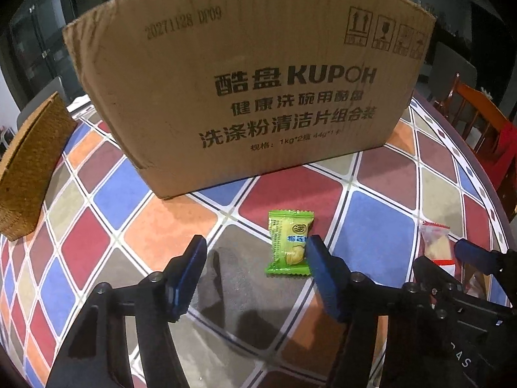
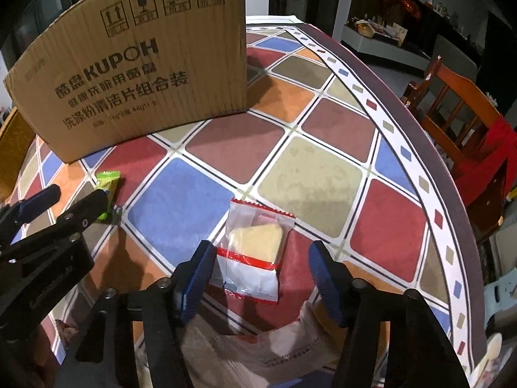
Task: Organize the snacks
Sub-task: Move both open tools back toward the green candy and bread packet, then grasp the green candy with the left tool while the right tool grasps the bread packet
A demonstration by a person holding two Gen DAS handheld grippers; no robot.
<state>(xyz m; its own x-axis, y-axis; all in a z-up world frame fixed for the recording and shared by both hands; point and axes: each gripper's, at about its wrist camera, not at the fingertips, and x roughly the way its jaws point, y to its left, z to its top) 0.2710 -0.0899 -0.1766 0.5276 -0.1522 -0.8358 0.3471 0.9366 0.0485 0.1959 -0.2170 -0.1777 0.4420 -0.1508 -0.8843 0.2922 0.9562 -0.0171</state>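
A green snack packet (image 1: 290,243) lies flat on the checkered tablecloth, in front of a big cardboard box (image 1: 245,74). My left gripper (image 1: 257,247) is open, low over the table, with the packet just inside its right finger. A clear packet with a pale yellow cake and red trim (image 2: 255,245) lies between the open fingers of my right gripper (image 2: 263,255), nearer the left one. The green packet (image 2: 108,182) and the left gripper (image 2: 71,200) show at the left of the right wrist view. The clear packet (image 1: 436,242) and right gripper (image 1: 452,258) show at the right of the left wrist view.
The cardboard box (image 2: 135,64) stands at the back of the table. A woven basket (image 1: 29,165) sits at the far left. A brown paper bag (image 2: 258,349) lies under the right gripper. A wooden chair (image 2: 458,103) stands beyond the table's right edge (image 2: 452,174).
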